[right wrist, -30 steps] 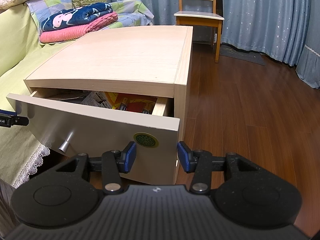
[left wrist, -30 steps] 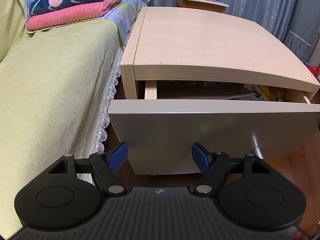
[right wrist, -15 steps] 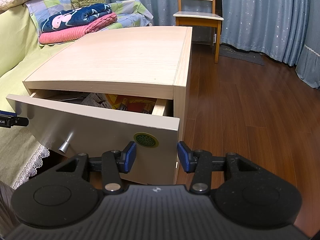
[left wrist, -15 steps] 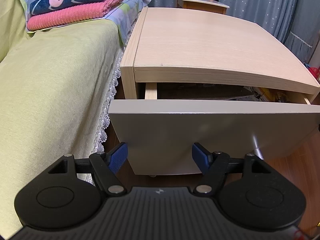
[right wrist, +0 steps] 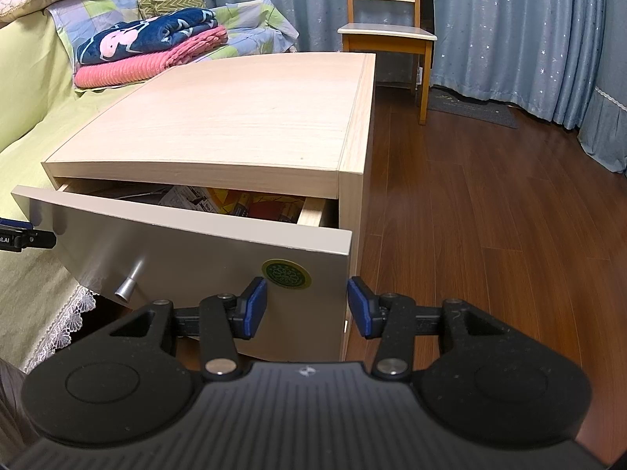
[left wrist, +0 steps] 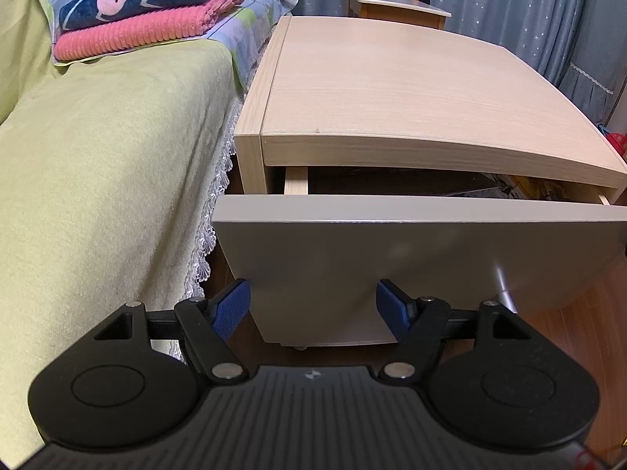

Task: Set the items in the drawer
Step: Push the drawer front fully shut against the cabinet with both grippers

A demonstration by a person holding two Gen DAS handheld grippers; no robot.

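Nearest in each wrist view are the tools themselves. The left gripper (left wrist: 313, 305) has its blue pads spread wide with nothing between them, and the right gripper (right wrist: 307, 305) likewise stands parted and empty.

Just beyond both, at 12 o'clock, hangs the grey front of the drawer (right wrist: 188, 243), pulled partway out of the pale wooden cabinet (right wrist: 235, 117). Its long axis runs left to right across both views. Its metal knob (right wrist: 127, 282) lies at 10 o'clock from the right gripper and at 2 o'clock from the left (left wrist: 503, 293), so neither is plainly nearer.

Inside the gap, papers and colourful packets (right wrist: 235, 203) already lie in the drawer, though whether more is meant to go in cannot be told; no loose item shows outside it. This fits a drawer awaiting more things or one ready to be pushed shut.

Farther out, the bed (left wrist: 98, 156) crowds the left side at 9 o'clock, while open floor (right wrist: 490, 215) gives room at 2 o'clock.
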